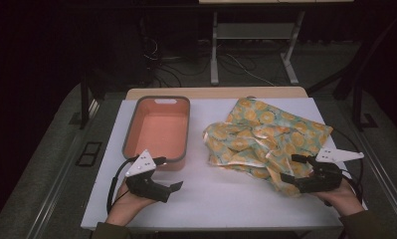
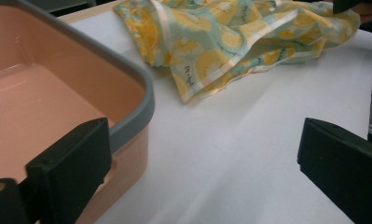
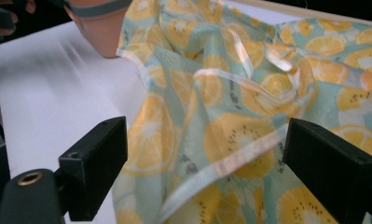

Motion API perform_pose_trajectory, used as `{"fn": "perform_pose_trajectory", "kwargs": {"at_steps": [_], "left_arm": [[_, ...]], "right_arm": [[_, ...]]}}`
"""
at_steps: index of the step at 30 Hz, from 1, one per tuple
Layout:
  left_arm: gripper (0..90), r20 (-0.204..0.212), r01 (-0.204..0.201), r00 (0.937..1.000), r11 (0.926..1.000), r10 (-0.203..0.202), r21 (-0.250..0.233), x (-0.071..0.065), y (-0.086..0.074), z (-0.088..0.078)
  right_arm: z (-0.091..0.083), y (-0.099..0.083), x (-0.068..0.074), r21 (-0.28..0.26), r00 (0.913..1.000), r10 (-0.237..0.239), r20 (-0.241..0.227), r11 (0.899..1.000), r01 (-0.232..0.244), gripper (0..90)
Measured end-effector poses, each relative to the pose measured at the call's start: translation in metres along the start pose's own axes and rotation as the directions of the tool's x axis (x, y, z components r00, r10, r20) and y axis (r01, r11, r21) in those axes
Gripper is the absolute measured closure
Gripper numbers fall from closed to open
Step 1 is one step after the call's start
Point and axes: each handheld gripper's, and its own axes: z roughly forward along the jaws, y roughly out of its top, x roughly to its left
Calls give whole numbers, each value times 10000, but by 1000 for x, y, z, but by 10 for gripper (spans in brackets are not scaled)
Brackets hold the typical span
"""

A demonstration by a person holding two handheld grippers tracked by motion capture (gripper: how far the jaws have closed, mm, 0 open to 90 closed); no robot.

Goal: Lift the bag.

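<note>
A crumpled cloth (image 1: 265,137) printed with yellow citrus slices on pale green lies on the right half of the white table (image 1: 221,194). A salmon-coloured plastic tub with a grey rim (image 1: 130,124) stands empty on the left. My left gripper (image 1: 167,173) is open just in front of the tub's near corner, over bare table, with nothing between its jaws (image 2: 207,158). My right gripper (image 1: 289,168) is open at the cloth's near right edge. In the right gripper view a white-hemmed fold of cloth (image 3: 230,154) lies between the spread jaws, and the pads (image 3: 99,158) stand clear of it.
The tub (image 2: 141,107) and the cloth (image 2: 230,42) lie a short gap apart on the table. In the right gripper view the tub's corner (image 3: 102,28) sits beyond the cloth. The table's wooden back edge (image 1: 216,92) borders dark floor with cables and a metal stand (image 1: 214,55).
</note>
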Motion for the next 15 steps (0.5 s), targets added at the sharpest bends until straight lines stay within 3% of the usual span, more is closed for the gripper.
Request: {"fn": "perform_pose_trajectory", "kwargs": {"at_steps": [8, 15], "left_arm": [[0, -91, 17, 10000, 9994, -14, 347, 7, -19, -3], [0, -32, 132, 9999, 9994, -131, 309, 9, -20, -3]], "right_arm": [[4, -7, -4, 170, 9999, 89, 91, 9998, -90, 128], [5, -8, -3, 227, 9999, 74, 75, 9997, -75, 128]]}}
